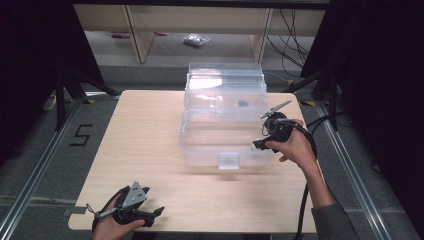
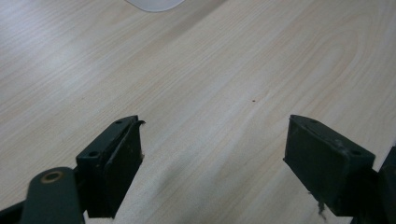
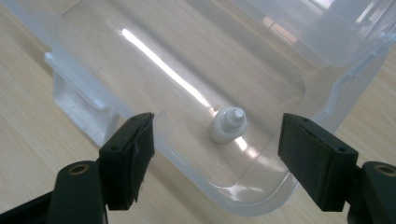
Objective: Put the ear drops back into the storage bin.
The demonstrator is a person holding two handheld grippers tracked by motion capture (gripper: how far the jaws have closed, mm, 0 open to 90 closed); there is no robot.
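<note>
In the high view, at the bottom left of the frame, a hand grips the left tool [image 1: 150, 214] low over the near edge of a pale wooden desk [image 1: 150, 135]; its own view shows two black jaws spread wide over bare wood grain, holding nothing, with a rounded pale edge of something at the top of that frame. Toward the lower right of the high view, a forearm in a grey sleeve [image 1: 332, 220] rises from the bottom edge; a black cable [image 1: 303, 210] trails beside it. The hand [image 1: 295, 147] holds the right tool [image 1: 260, 143] at the right side of a clear plastic box [image 1: 222, 127], which sits at the middle of the desk with its lid [image 1: 225, 80] standing open at the far side and a clasp on its near wall. In the right gripper view the jaws stand wide apart and empty above the box's corner; a small white cap-like piece [image 3: 227, 124] lies on the box floor, seen between them. Beyond the desk, at the top of the high view, lie grey floor, wooden furniture legs and a small crumpled bag [image 1: 196, 40]; a "5" is marked on the floor [image 1: 81, 135] at left.
</note>
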